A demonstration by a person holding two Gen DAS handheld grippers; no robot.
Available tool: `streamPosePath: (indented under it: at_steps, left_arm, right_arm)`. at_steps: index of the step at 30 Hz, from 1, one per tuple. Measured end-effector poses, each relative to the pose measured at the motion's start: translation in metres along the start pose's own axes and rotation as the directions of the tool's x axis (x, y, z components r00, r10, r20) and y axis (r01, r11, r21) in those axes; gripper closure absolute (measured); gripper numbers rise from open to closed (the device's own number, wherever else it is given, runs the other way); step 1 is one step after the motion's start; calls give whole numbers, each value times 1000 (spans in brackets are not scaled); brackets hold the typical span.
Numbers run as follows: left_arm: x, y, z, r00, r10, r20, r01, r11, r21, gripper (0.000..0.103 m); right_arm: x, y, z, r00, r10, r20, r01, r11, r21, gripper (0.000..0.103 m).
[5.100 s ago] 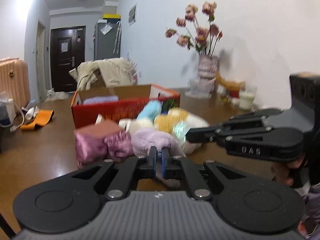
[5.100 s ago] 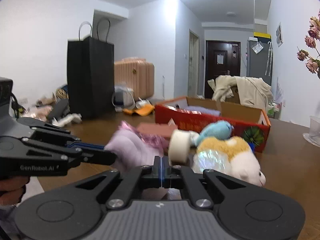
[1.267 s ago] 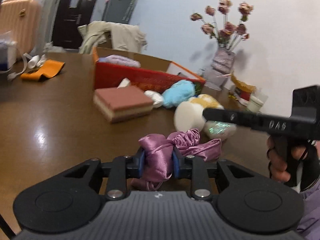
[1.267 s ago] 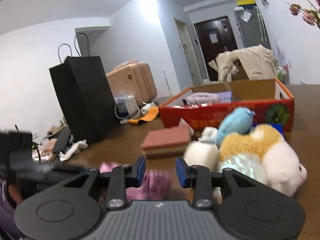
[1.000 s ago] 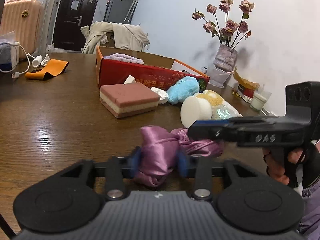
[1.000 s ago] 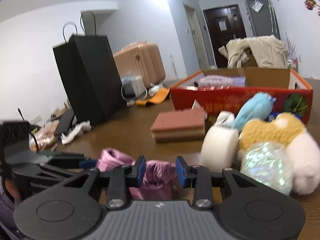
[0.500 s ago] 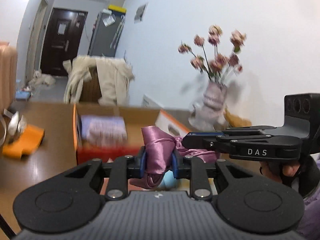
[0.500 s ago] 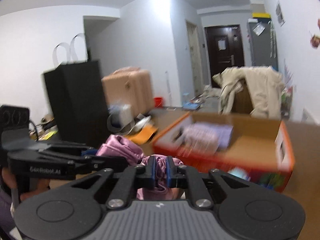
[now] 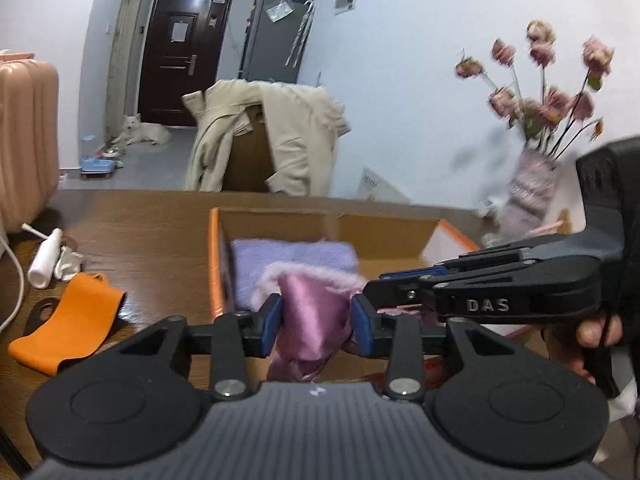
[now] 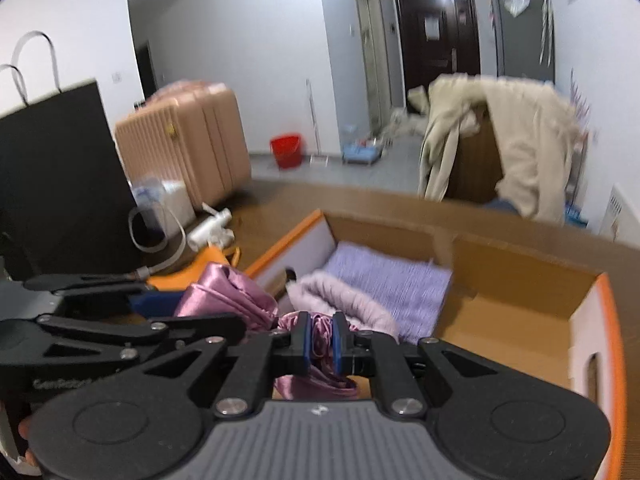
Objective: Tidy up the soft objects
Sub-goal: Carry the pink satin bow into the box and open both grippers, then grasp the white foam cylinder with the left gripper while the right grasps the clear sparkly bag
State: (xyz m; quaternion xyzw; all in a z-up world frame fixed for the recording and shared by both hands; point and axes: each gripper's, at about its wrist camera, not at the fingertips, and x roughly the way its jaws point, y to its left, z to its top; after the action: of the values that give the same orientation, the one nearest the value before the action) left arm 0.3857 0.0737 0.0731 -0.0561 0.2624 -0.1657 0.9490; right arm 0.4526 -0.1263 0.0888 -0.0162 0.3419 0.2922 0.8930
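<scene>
A pink satin cloth [image 9: 312, 320] hangs stretched between my two grippers over the open cardboard box [image 9: 384, 236] with orange edges. My left gripper [image 9: 316, 323] has a thick fold of the cloth between its blue pads, which still touch it while the jaws are opening. My right gripper [image 10: 322, 338] is shut on a thin bunch of the same cloth [image 10: 228, 296]. Inside the box lie a folded purple knit [image 10: 392, 276] and a fluffy pale pink piece [image 10: 340, 296]. In the left wrist view the right gripper [image 9: 400, 286] reaches in from the right, held by a hand.
An orange band [image 9: 68, 332] and a white bottle [image 9: 44, 260] lie on the brown table left of the box. A vase of dried roses [image 9: 528, 192] stands at the right. Behind are a coat-draped chair [image 9: 272, 140], a pink suitcase [image 10: 188, 144] and a black bag [image 10: 60, 184].
Both grippers lifted the satin cloth off the table and carried it forward over the box. The right jaws closed onto it; the left jaws now stand wider.
</scene>
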Motion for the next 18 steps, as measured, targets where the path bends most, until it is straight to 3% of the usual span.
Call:
streamPosePath:
  at_steps: [3, 9, 13, 18]
  left_arm:
    - [1, 5, -3, 1000, -7, -6, 7, 1000, -2, 30]
    - [-16, 4, 4, 998, 13, 68, -14, 1000, 6, 25]
    - [-28, -8, 10, 994, 30, 104, -33, 999, 32, 24]
    - [-71, -28, 15, 985, 19, 173, -28, 998, 53, 21]
  right_arm:
    - [23, -9, -5, 998, 30, -50, -27, 998, 51, 84]
    - [-1, -13, -2, 1000, 28, 12, -29, 996, 80, 68]
    - [-57, -6, -4, 996, 1, 88, -4, 999, 39, 64]
    - [-119, 6, -16, 988, -62, 141, 66, 998, -21, 58]
